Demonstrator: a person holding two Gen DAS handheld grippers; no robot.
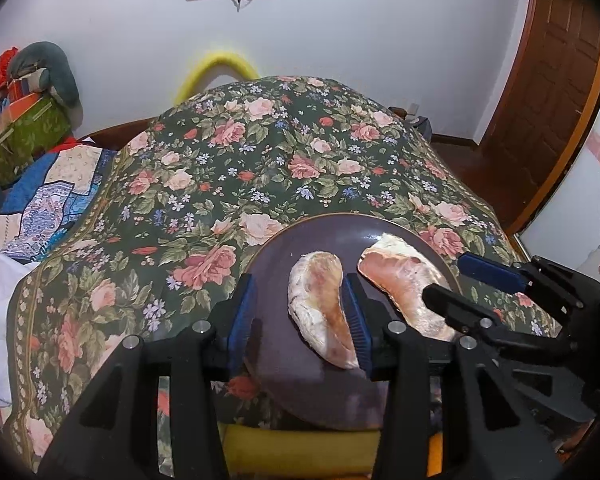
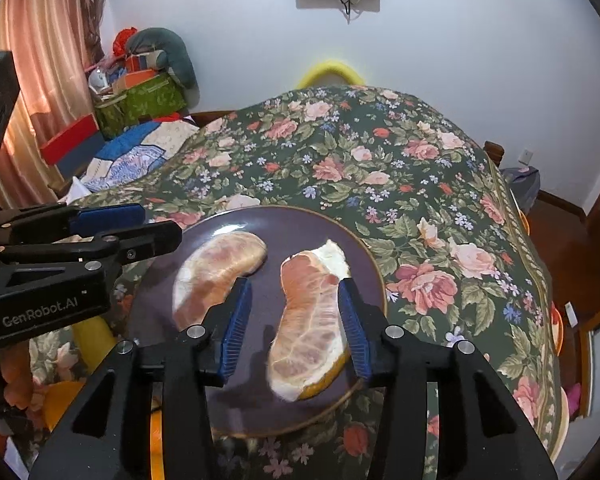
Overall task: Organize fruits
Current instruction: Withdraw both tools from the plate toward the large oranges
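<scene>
A dark purple plate (image 1: 276,256) (image 2: 300,224) lies on a floral tablecloth with two peeled pomelo segments on it. The left segment (image 1: 320,304) (image 2: 216,268) lies between the fingers of my left gripper (image 1: 300,312), close against the right finger; the jaws are open. The right segment (image 1: 400,276) (image 2: 308,320) lies between the fingers of my right gripper (image 2: 294,320), near its right finger; its jaws are open too. Each gripper shows in the other's view: the right one (image 1: 472,280), the left one (image 2: 140,224).
The floral tablecloth (image 1: 260,160) (image 2: 380,160) covers the round table. Boxes and a grey cushion (image 2: 156,72) are piled at the far left by a curtain. A wooden door (image 1: 548,100) stands at the right. A yellow chair back (image 1: 216,68) rises behind the table.
</scene>
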